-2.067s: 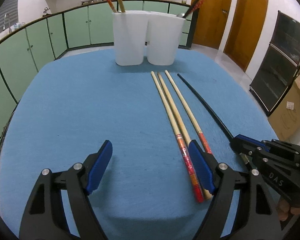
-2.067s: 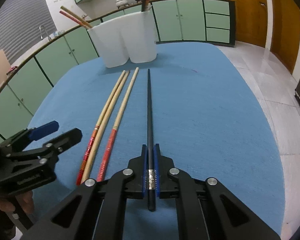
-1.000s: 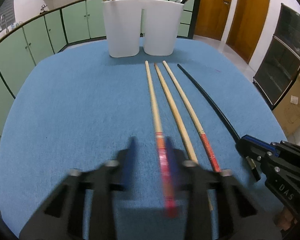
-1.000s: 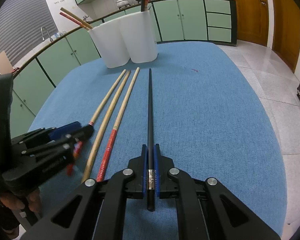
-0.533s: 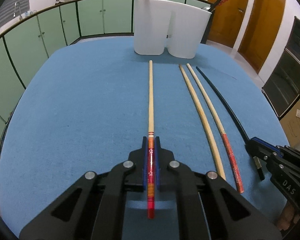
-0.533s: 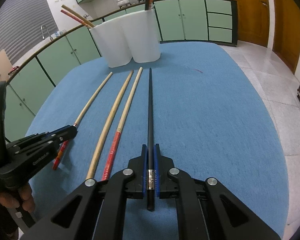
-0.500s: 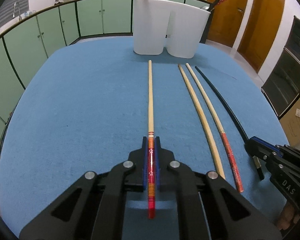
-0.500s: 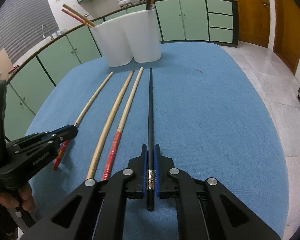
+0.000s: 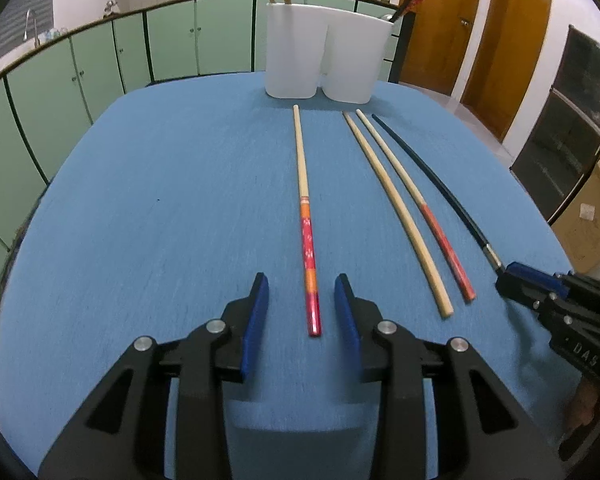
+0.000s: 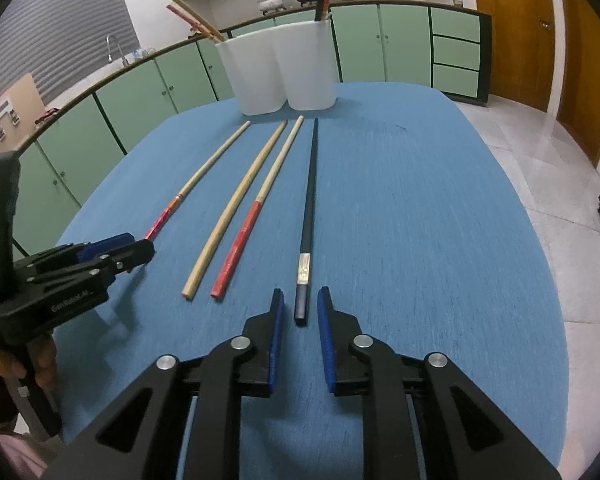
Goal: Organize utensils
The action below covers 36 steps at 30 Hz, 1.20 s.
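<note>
Several chopsticks lie lengthwise on the blue table [image 9: 160, 208]. A bamboo chopstick with a red patterned end [image 9: 306, 220] lies flat between the jaws of my left gripper [image 9: 302, 294]; the jaws are opening and the pads stand clear of it. A black chopstick [image 10: 308, 208] with a silver band lies between the jaws of my right gripper [image 10: 300, 306], which are also opening, apart from it. A plain bamboo chopstick [image 9: 396, 212] and a red-ended one [image 9: 420, 204] lie between those two. The white two-cup holder [image 9: 324, 50] stands at the far edge with chopsticks in it.
Green cabinets [image 9: 100, 64] curve round behind the table. A wooden door [image 9: 496, 40] and a dark glass cabinet [image 9: 572, 112] stand to the right, with a cardboard box [image 9: 592, 208] on the floor. A hand [image 10: 24, 360] holds the left gripper [image 10: 100, 256].
Both grippers have let go: the left released the red-patterned chopstick and the right the black one, and both chopsticks now lie flat on the table with the jaws drawn back a little.
</note>
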{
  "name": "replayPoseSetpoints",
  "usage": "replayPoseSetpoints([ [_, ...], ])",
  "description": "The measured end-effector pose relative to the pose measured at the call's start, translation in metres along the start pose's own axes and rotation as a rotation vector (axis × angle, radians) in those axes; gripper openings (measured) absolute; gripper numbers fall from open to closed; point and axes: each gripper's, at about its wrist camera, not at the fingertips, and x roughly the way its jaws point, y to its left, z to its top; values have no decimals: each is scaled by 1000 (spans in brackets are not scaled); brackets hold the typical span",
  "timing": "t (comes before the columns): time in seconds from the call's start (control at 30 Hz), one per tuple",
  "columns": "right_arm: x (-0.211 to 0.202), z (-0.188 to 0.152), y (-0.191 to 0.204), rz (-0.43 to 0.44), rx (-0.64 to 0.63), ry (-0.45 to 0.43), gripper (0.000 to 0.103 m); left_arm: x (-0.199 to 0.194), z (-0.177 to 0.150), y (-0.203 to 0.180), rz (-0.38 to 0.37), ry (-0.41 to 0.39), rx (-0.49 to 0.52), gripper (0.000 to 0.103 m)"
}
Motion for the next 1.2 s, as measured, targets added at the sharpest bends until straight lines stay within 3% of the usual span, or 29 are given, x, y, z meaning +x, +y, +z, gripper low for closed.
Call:
replayPoseSetpoints([
  [0.4, 0, -3, 7, -47, -42, -14, 16, 0, -1, -2, 23, 2, 10, 32],
  [0.5, 0, -4, 11, -67, -68, -18, 8, 0, -2, -4, 22, 3, 17, 18],
  [0.57, 0, -5, 10, -66, -57, -20, 7, 0, -3, -6, 17, 6, 22, 6],
  [0.8, -6, 0, 7, -55, -43, -21, 7, -5, 1, -6, -3, 16, 16, 5],
  [0.97, -34, 19, 3, -49, -40, -84, 7, -29, 14, -10, 3, -49, 46, 5],
  [1.2, -76, 58, -2, -37, -41, -216, 6, -78, 48, -11, -3, -199, 65, 5],
])
